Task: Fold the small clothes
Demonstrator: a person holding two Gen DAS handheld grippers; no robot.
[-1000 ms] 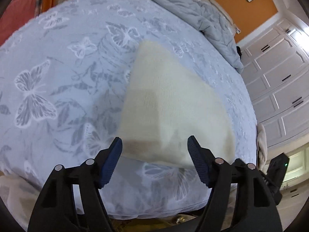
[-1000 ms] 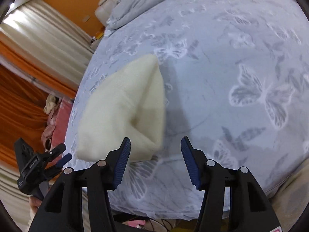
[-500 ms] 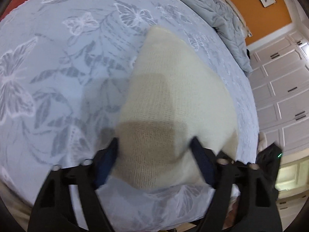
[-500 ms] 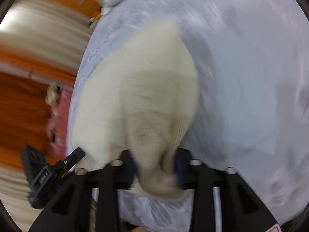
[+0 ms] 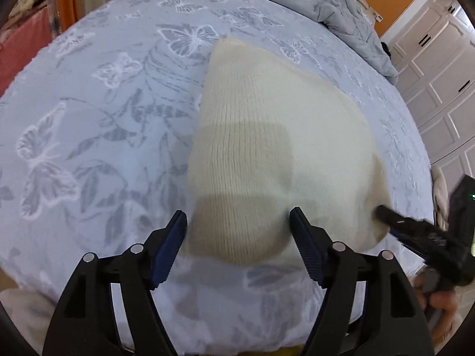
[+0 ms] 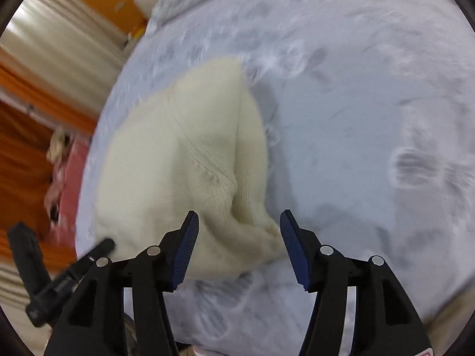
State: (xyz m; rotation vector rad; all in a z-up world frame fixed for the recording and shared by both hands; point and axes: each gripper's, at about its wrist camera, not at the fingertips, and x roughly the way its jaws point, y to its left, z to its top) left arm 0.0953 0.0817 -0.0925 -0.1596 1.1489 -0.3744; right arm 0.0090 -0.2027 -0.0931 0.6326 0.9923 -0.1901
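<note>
A cream knitted garment [image 5: 276, 151] lies folded on a bed with a pale blue butterfly-print sheet [image 5: 98, 124], near the bed's front edge. A second ago both claws hung back from it, the cloth beyond their tips; now each has closed in on the near hem. The left claw [image 5: 238, 237] straddles the left lower corner, its jaws opening, the knit lying between the blue pads [image 5: 170, 246] but not pinched. The right claw [image 6: 236, 238] was squeezed in on the bunched right corner half a second ago; now its jaws are opening too, released, with the crumpled corner sitting loose between them.

The left wrist view shows the garment's flat ribbed face, a rumpled grey duvet [image 5: 311, 3] at the far end of the bed, white cupboard doors [image 5: 436, 77] to the right, and the right claw's black finger reaching in at the garment's right edge with a hand [image 5: 442, 305] beneath it. The right wrist view, blurred, shows instead the raised seam and the folded layer along the garment's right side, orange and cream curtains [image 6: 44, 68] on the left, and the left claw [image 6: 98, 249] poking in at the cloth's left edge.
</note>
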